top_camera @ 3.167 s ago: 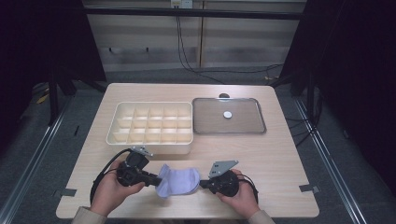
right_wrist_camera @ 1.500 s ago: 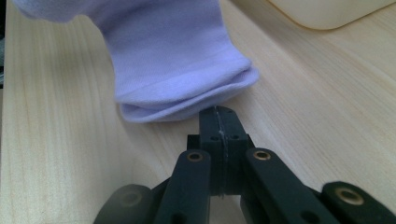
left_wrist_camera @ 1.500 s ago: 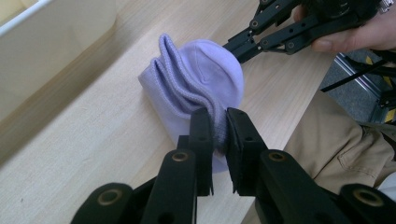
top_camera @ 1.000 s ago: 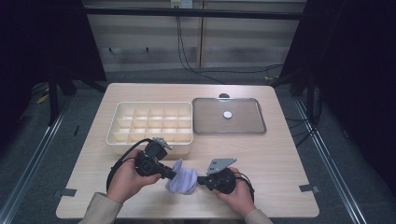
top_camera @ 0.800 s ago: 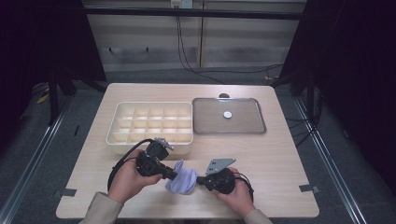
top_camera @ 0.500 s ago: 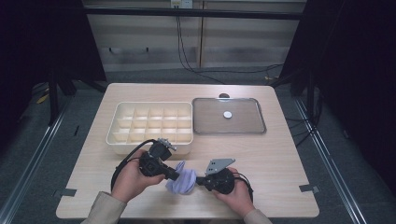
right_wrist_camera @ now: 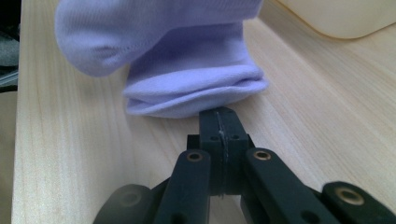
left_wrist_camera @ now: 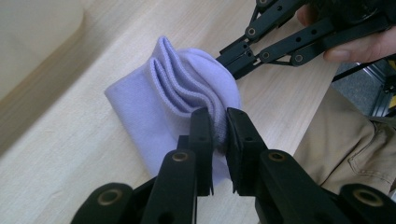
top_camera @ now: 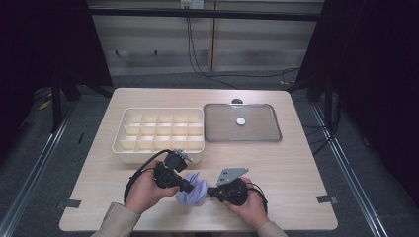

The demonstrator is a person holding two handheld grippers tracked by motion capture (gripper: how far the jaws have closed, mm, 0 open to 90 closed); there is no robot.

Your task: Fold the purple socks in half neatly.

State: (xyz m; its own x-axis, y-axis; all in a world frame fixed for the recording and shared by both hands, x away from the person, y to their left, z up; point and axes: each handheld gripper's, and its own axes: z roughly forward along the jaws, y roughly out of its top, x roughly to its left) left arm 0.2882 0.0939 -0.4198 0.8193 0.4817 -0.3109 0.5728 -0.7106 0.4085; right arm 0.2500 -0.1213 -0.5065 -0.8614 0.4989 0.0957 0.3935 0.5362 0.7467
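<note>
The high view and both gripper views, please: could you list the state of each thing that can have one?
Lilac knitted sock: folded into layers, lying on the table, pinched from both sides.
Left gripper: fingers shut on the sock's fold.
Right gripper: fingers pressed together at the sock's edge.
Cream plastic compartment box: open, compartments empty.
Clear rectangular lid: off the box, lying flat beside it.

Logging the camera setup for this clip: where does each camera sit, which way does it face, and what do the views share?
High view: above the person's side, facing forward and down at the table; both hands, left gripper, right gripper.
Left gripper view: on the left gripper, facing the lilac sock; right gripper beyond, trouser leg.
Right gripper view: on the right gripper, low along the table.
All three share the sock.
</note>
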